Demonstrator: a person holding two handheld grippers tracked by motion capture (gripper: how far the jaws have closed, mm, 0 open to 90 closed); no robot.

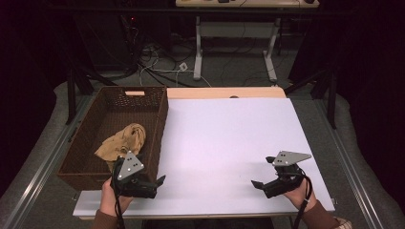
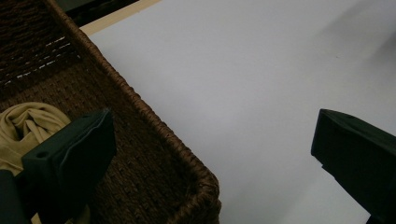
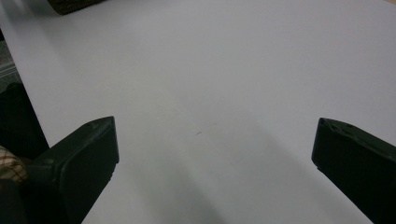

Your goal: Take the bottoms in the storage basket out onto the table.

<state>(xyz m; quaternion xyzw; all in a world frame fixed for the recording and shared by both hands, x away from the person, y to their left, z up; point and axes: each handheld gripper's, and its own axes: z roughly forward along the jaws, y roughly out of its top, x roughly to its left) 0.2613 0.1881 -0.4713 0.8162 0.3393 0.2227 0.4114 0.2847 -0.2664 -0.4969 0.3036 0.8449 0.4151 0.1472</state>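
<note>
High view: both grippers (image 1: 154, 183) (image 1: 261, 179) wide open, empty.

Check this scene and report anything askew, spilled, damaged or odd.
Nothing stands out. The crumpled tan cloth lies inside the dark brown woven basket, which sits square at the left edge of the white tabletop. The left gripper and right gripper are both open and hold nothing.

One wicker basket (image 1: 157, 125) at the left of the white table (image 1: 229, 143), one tan cloth (image 1: 123, 141) inside it, two grippers (image 1: 161, 180) (image 1: 260, 177).
</note>
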